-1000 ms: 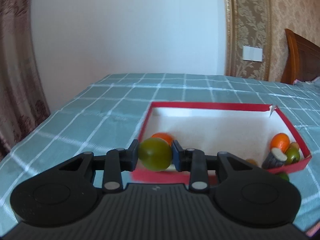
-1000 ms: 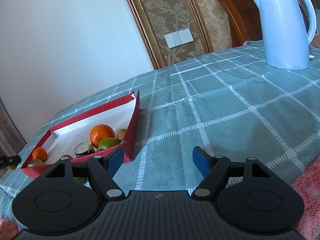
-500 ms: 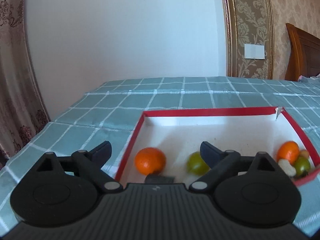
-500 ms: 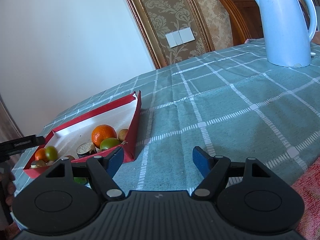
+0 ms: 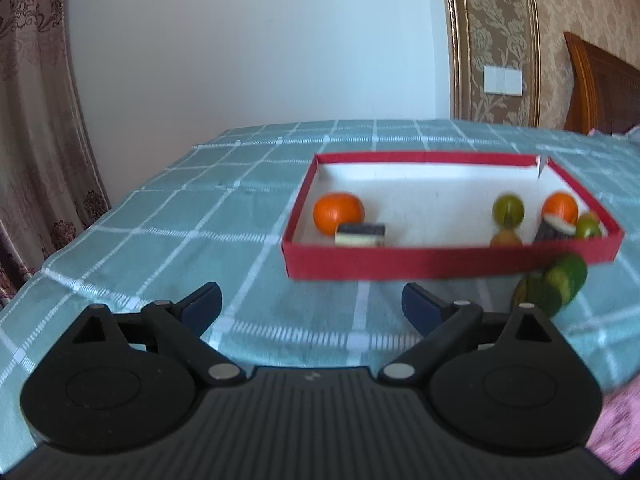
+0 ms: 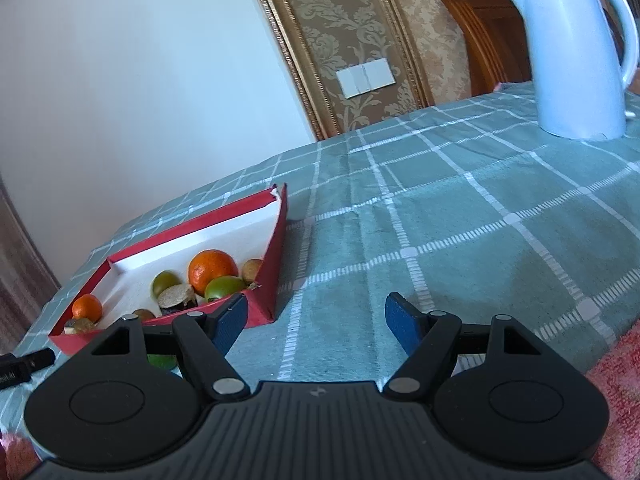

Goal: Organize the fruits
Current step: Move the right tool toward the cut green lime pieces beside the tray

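Note:
A red box with a white inside [image 5: 448, 263] [image 6: 276, 248] lies on the green checked cloth. It holds two oranges [image 5: 338, 213] [image 5: 560, 208], a green fruit [image 5: 508, 208] [image 6: 165, 281], dark cut pieces [image 5: 360, 234] and other small fruits at its right end. A green cucumber-like fruit [image 5: 554, 288] lies on the cloth outside the box's near right corner. My left gripper [image 5: 312, 307] is open and empty, in front of the box. My right gripper [image 6: 314, 316] is open and empty, to the right of the box.
A white electric kettle [image 6: 576, 52] stands at the back right of the table. A wooden chair [image 6: 480, 40] stands behind the table. A curtain [image 5: 36, 140] hangs at the left. A pink cloth [image 6: 616, 384] lies at the near right edge.
My left gripper opened and let go of the green fruit, which rolled to the right end of the box. The left gripper then drew back from the box. The right gripper barely moved.

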`<state>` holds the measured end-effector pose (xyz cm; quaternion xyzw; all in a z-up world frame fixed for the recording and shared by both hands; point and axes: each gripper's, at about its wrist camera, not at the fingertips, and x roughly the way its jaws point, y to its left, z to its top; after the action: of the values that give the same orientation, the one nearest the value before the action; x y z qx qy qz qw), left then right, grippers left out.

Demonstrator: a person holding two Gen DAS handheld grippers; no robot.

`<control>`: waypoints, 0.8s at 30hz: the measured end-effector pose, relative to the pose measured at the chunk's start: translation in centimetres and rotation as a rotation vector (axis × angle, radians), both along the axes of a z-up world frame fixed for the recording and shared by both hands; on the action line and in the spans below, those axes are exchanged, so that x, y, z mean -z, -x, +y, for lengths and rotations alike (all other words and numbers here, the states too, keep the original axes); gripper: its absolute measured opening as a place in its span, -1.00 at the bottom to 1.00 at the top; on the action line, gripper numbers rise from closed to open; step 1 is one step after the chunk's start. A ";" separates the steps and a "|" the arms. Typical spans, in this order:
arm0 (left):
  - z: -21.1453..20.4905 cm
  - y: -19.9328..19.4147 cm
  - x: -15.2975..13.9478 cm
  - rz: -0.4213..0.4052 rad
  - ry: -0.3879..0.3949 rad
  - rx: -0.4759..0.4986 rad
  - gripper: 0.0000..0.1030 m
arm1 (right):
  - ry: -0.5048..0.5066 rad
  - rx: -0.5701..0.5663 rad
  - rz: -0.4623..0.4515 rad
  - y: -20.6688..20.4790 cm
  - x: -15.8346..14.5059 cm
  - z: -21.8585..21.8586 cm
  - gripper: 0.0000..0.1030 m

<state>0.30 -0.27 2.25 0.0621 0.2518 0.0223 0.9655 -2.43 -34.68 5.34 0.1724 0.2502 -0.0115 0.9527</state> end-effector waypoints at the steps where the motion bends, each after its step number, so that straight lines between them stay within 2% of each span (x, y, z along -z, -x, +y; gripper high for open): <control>1: -0.1 0.0 0.4 0.010 -0.011 0.001 0.87 | 0.028 -0.013 -0.003 0.1 -0.2 0.6 0.47; 7: -0.6 0.2 0.7 0.014 -0.040 0.028 0.90 | 0.125 -0.228 -0.018 0.4 -1.2 5.8 0.47; 15: 0.4 -0.4 0.8 0.045 0.020 0.018 0.90 | 0.245 -0.307 -0.011 -1.5 -2.1 9.6 0.47; 21: 0.9 -0.4 0.8 0.051 0.055 0.019 0.90 | 0.308 -0.346 0.018 -2.3 -1.3 11.3 0.45; 24: 1.0 -0.4 0.8 0.053 0.068 0.020 0.90 | 0.325 -0.358 0.041 -2.8 -1.0 11.9 0.03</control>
<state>0.71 0.75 1.46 0.0322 0.2774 0.0025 0.9602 0.36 -22.82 6.38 -0.0305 0.2910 0.1140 0.9494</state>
